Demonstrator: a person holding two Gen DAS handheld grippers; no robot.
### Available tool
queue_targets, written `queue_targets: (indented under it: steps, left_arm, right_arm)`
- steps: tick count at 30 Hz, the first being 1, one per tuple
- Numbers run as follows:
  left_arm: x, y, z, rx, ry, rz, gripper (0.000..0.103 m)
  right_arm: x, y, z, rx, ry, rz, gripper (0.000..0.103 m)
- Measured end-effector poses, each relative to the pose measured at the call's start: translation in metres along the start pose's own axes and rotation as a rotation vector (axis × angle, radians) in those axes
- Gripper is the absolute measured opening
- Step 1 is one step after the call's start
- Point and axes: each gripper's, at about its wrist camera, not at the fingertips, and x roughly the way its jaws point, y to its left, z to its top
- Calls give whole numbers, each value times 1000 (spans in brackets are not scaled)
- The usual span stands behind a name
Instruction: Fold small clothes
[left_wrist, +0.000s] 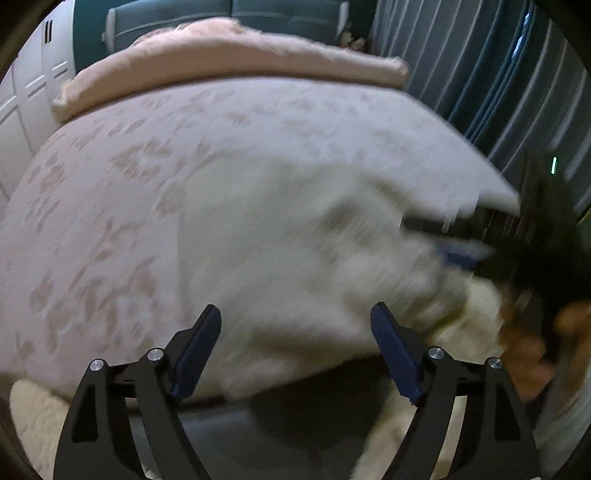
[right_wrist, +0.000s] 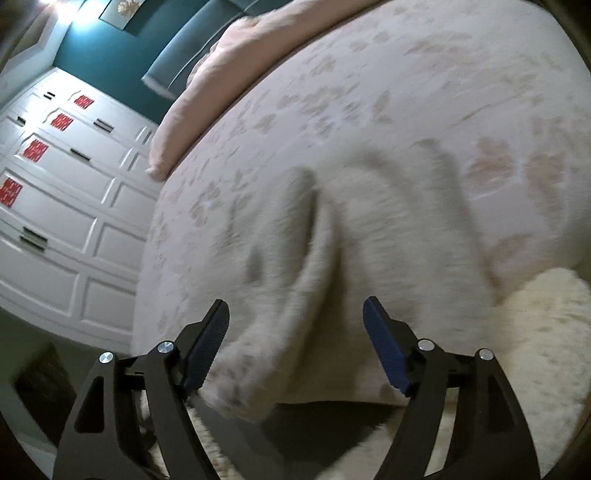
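White panelled wardrobe doors (right_wrist: 66, 206) with small red square stickers stand at the far left of the right wrist view, beside a teal wall. Next comes a folded pale pink blanket (right_wrist: 207, 92) lying across the far end of the pink leaf-patterned bedspread (right_wrist: 406, 81). On that bedspread, near its front edge, lies the small off-white garment (right_wrist: 332, 258), rumpled into soft ridges and blurred, with one part drooping over the edge. The right gripper (right_wrist: 295, 347) is spread wide and empty, its blue pads on either side of the cloth. In the left wrist view the left gripper (left_wrist: 295, 350) is likewise spread, holding nothing, with the garment (left_wrist: 295, 240) beyond its tips. At far right hang grey striped curtains (left_wrist: 480, 74).
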Motion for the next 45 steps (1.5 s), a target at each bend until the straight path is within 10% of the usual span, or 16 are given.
queue_targets:
  steps: [7, 10, 15, 18, 22, 33, 40, 45]
  left_arm:
    - [39, 15, -31, 8, 136, 72, 80]
    - [46, 17, -35, 34, 135, 123, 80]
    - [44, 31, -28, -25, 117, 159, 66]
    - [46, 37, -23, -75, 121, 127, 66]
    - [60, 32, -22, -64, 155, 133, 66]
    - [-18, 19, -6, -59, 14, 49, 66]
    - [8, -2, 37, -92, 22, 29, 66]
    - [45, -18, 43, -56, 88, 101, 63]
  right_arm:
    - [57, 25, 1, -73, 132, -77, 68]
    - [54, 41, 10, -130, 119, -78, 16]
    - [-26, 46, 37, -102, -80, 186, 14]
    - [-42, 24, 38, -120, -129, 73, 14]
    - [21, -51, 18, -70, 26, -259, 16]
    - [-41, -34, 14, -113, -119, -312, 42]
    - [-28, -25, -14, -129, -30, -248, 61]
    - [-26, -21, -13, -179, -24, -269, 14]
